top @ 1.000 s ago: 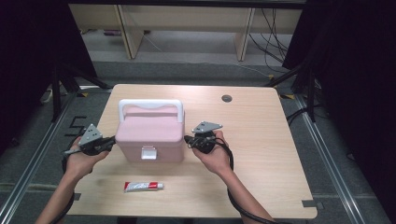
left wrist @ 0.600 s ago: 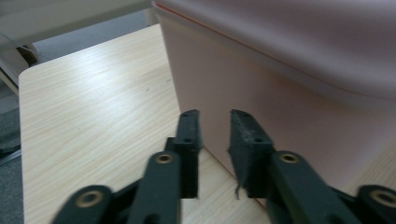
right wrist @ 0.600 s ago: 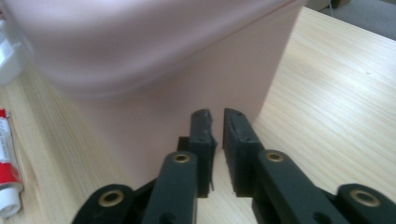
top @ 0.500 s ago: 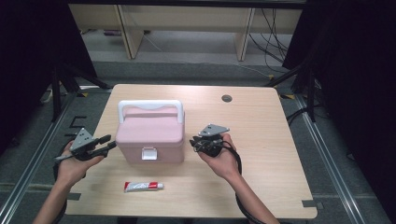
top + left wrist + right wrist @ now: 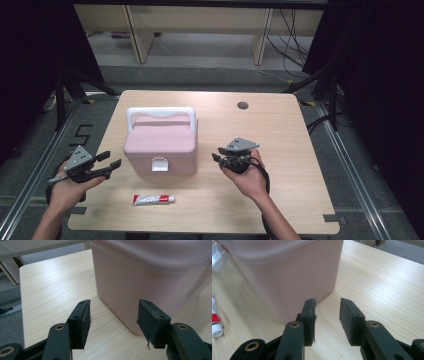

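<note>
A pale pink plastic box (image 5: 160, 145) with a rounded lid, a white carrying handle (image 5: 161, 113) and a small white latch (image 5: 159, 164) on its front stands on the light wooden desk (image 5: 280, 150), a little left of the middle of the high view. In that view the left gripper (image 5: 111, 160) is at the lower left, just off the desk's edge, held in the person's left hand (image 5: 67, 187); its jaws point toward the left wall of the box but stay apart from it. The right gripper (image 5: 216, 156) is right of centre, over the desk, in the right hand (image 5: 247, 177), with its jaws pointing at the right wall of the box — there is also a gap here.

Both pairs of jaws have just been opening and now stand wide and released, with nothing between them. In the left gripper view the pink box (image 5: 150, 277) takes the upper right of the frame, beyond the black pads (image 5: 83, 318), and bare desk shows in the gap. In the right gripper view the box (image 5: 287, 272) is at the upper left, close behind the left pad (image 5: 309, 315).

A small white tube with a red label (image 5: 153, 200) lies flat on the desk in the lower part of the high view, in front of the box and near the front edge. A dark round hole (image 5: 243, 105) is in the desk at the upper right.
</note>
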{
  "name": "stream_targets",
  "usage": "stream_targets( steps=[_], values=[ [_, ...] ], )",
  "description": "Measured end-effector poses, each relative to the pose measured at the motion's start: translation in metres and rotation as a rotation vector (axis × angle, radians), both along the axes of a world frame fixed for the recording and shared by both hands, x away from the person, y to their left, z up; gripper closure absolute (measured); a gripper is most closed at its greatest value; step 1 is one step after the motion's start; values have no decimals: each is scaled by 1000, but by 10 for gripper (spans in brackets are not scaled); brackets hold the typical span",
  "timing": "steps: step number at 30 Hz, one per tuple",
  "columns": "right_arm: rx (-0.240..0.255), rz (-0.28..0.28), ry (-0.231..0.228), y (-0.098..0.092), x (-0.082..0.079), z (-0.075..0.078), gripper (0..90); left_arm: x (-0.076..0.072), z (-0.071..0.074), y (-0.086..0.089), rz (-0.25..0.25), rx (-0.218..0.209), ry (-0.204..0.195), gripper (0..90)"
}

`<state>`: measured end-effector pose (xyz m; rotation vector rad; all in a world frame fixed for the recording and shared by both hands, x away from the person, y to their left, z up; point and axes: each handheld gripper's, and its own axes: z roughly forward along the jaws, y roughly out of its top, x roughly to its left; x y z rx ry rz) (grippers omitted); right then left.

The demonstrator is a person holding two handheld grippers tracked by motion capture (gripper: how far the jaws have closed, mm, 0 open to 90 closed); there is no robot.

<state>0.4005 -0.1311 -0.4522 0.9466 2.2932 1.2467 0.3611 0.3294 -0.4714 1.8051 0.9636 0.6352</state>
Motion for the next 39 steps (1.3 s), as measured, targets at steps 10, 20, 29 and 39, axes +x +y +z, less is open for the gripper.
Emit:
stream_targets(
  steps=[10,20,29,39],
  values=[
    [-4,5,-8,1,-2,1,660,-7,10,-7,-24,-44,-21,415],
    [-4,31,20,8,-5,-1,677,-5,28,-8,-33,-106,-25,405],
    [1,40,11,12,-7,-4,684,-2,43,-11,-54,-173,-40,398],
    [5,51,7,17,-14,2,684,15,58,-19,-34,-219,-37,410]
  ],
)
